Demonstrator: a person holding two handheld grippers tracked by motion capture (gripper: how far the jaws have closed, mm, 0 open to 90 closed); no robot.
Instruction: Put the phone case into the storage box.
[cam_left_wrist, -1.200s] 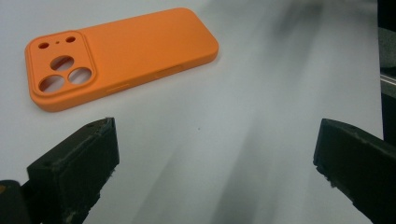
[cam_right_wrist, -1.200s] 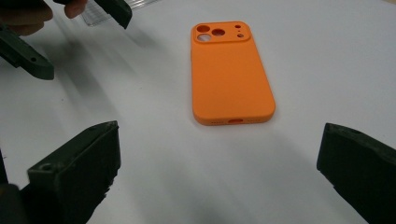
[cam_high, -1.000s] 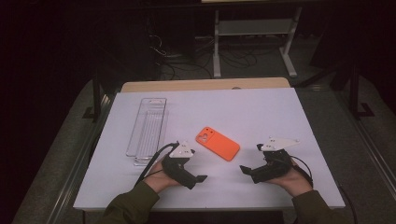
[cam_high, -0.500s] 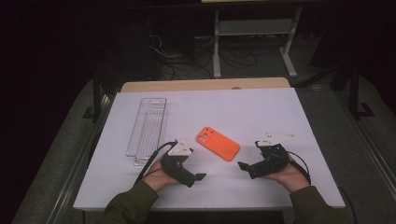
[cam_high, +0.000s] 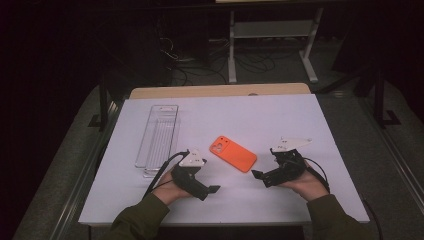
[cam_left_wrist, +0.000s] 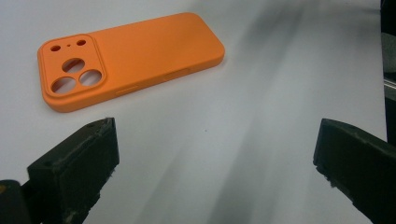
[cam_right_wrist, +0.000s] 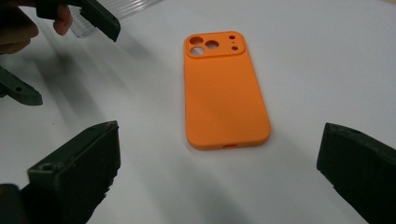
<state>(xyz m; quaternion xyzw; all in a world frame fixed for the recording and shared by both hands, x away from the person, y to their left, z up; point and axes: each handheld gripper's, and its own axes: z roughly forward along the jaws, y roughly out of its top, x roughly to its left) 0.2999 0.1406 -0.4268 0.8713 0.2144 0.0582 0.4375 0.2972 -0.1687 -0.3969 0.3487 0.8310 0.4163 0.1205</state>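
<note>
Lying flat on the white table (cam_high: 300, 115), back up, the orange phone case (cam_high: 233, 153) sits between the two grippers, touching neither. Left gripper (cam_high: 212, 189) near-left of it, fingers spread apart, nothing between them; the left gripper view has the case (cam_left_wrist: 126, 58) beyond the left finger (cam_left_wrist: 77, 165), camera cutouts at the left end. Right gripper (cam_high: 256, 175) near-right of the case, fingers also spread wide and empty; the right gripper view looks along the case (cam_right_wrist: 224, 91), cutouts at the far end, a small port notch at the near edge. Both own-gripper views cut the fingers off at the frame edges, so their tips only partly show. Left gripper also shows top-left in the right gripper view (cam_right_wrist: 70, 51), partly cropped, a fingertip of the hand beside it. Clear plastic tray (cam_high: 157, 140) lies far-left of the case, well apart; contents hard to make out, looks see-through. Surroundings beyond the table are dark: desk legs and cables barely readable.
</note>
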